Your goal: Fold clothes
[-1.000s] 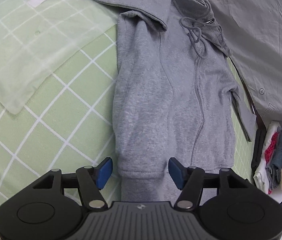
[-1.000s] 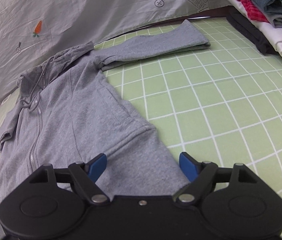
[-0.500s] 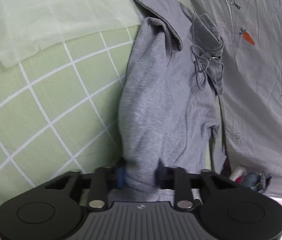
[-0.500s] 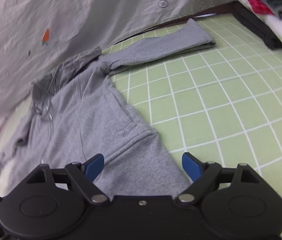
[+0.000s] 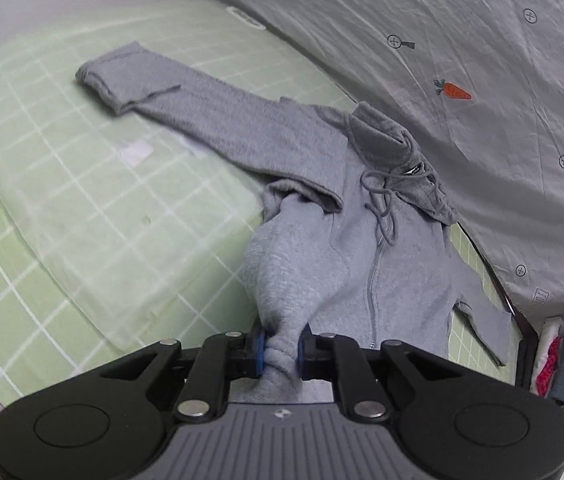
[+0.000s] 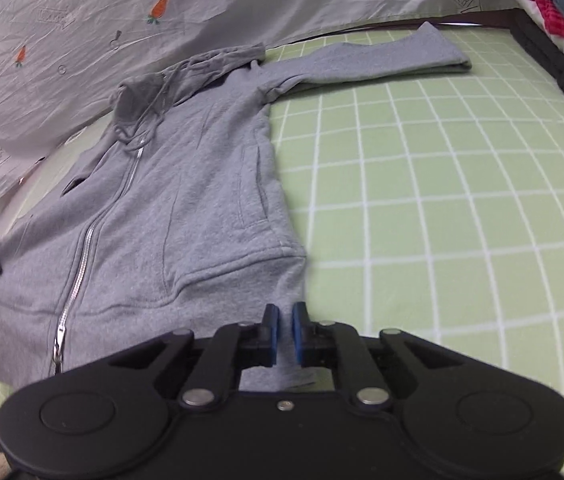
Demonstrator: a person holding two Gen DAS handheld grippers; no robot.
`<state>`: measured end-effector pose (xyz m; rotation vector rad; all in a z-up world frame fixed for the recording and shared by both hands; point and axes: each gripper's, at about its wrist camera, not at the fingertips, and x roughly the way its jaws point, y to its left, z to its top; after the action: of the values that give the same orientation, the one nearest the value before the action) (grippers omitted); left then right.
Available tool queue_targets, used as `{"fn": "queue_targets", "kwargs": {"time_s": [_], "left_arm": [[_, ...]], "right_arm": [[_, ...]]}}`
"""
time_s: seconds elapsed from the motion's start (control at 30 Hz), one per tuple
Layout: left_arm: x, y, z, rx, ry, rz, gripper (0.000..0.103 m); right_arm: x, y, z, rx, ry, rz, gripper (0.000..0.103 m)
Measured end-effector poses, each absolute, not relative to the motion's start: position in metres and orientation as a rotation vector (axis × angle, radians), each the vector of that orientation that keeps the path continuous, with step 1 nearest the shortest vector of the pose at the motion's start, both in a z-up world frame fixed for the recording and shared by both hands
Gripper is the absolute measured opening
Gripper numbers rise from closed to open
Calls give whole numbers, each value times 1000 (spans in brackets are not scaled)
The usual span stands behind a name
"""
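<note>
A grey zip-up hoodie [image 5: 366, 240] lies front up on a green checked bed sheet [image 5: 82, 208], with one sleeve [image 5: 186, 108] stretched out to the side. My left gripper [image 5: 280, 350] is shut on the bunched hem corner of the hoodie and lifts it. In the right wrist view the hoodie [image 6: 170, 208] lies flat with its other sleeve [image 6: 370, 60] stretched out. My right gripper [image 6: 285, 334] is shut on the hoodie's other hem corner, with a thin gap between the blue pads.
A grey printed sheet [image 5: 462, 60] hangs along the far side of the bed. A stack of folded clothes [image 5: 562, 356] stands at the right edge, and it also shows in the right wrist view [image 6: 554, 12]. A pale folded cloth [image 5: 62, 184] lies under the sleeve.
Both grippers have closed on the hoodie's hem corners. The left gripper has lifted its corner and swung, bunching the fabric. The right gripper went from open to shut.
</note>
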<state>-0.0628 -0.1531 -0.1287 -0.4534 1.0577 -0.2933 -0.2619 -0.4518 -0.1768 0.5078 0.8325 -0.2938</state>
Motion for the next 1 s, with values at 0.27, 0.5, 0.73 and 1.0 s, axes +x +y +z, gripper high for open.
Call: {"fn": "queue_targets", "kwargs": {"time_s": [0.27,0.5,0.73,1.0], "left_arm": [[-30,-118,-108,-347,1049,-337,16],[-9,-72,-118,-258,1088,-260,24],[8,-42,-131,-220,1143,-262,28],[12,-86,-132,-85,1156,-441,60]], "right_arm": [[-271,-397,-172,517,832,-337,8],[-260,-373,-167,522,844,-423,8],[-251,-361,-163,544,842,-565,10],[-235,-350,-159,518,868,-634,27]]}}
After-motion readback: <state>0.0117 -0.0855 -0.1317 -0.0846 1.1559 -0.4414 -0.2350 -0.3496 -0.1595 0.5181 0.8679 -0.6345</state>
